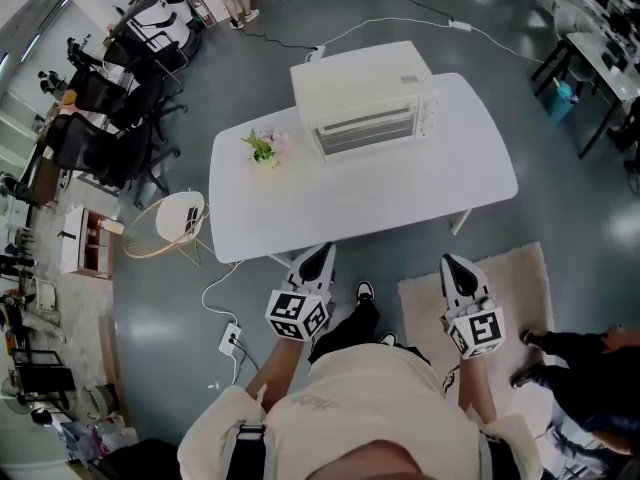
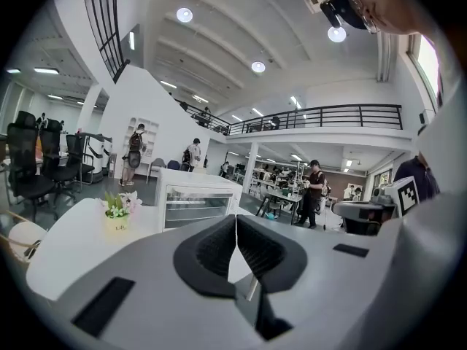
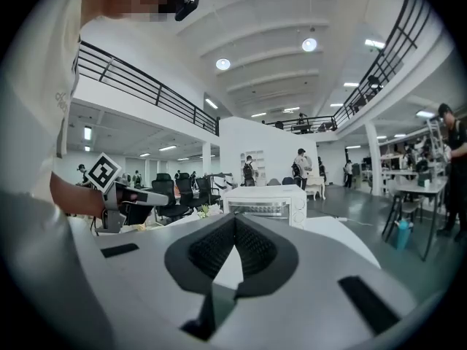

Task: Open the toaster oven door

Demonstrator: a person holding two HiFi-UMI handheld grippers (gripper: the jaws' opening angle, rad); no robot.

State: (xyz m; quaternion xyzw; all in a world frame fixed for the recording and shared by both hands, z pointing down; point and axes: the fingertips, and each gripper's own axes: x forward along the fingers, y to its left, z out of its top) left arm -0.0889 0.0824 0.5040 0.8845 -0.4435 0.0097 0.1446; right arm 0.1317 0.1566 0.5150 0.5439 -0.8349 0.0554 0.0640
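Note:
A white toaster oven (image 1: 365,103) stands at the far side of a white table (image 1: 400,193), its glass door (image 1: 362,134) shut and facing me. Both grippers hang near my body, short of the table's near edge. The left gripper (image 1: 318,256) points at the table's left half and the right gripper (image 1: 452,262) at its right half. Seen from the left gripper (image 2: 235,219), the oven (image 2: 195,204) is well ahead, and the pads meet with nothing between them. From the right gripper (image 3: 234,219), also shut and empty, the oven (image 3: 266,204) is likewise far off.
A small flower pot (image 1: 265,149) sits on the table left of the oven. Office chairs (image 1: 110,138) and a round stool (image 1: 178,218) stand at the left. A beige rug (image 1: 505,288) lies under my right side, another person (image 1: 590,363) stands right of it, and a power strip (image 1: 231,338) lies on the floor.

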